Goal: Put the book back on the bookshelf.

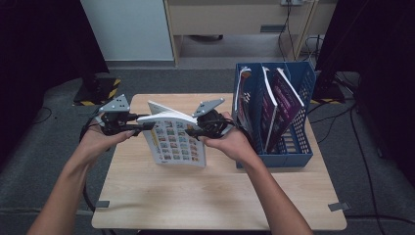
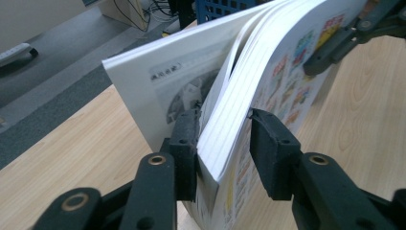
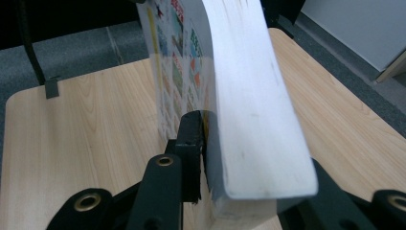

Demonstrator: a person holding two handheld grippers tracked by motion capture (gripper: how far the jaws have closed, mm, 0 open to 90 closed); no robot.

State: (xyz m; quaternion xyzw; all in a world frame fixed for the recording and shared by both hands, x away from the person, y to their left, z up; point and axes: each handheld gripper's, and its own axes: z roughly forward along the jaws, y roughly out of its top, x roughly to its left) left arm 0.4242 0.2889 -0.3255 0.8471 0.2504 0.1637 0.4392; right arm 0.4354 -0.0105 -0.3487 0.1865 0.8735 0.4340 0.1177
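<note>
A thick softcover book (image 1: pixel 176 142) with a colourful picture cover is held upright above the wooden table (image 1: pixel 220 196), one gripper on each side. My left gripper (image 1: pixel 142 126) straddles its left edge. In the left gripper view one pad (image 2: pixel 184 143) rests on the white back cover of the book (image 2: pixel 158 91), and the other pad (image 2: pixel 268 143) stands just off the fanned pages. So the left gripper (image 2: pixel 225 139) is open around the book. My right gripper (image 1: pixel 193 132) is shut on the book's (image 3: pixel 253 120) right edge. One of its pads (image 3: pixel 191 143) presses the picture cover; the other jaw is hidden under the pages.
A blue file rack (image 1: pixel 298 147) stands on the table's right side, close behind my right hand, with several books and magazines upright in it. Bare tabletop lies below and in front of the book. Grey carpet, cables and a cabinet lie beyond the far edge.
</note>
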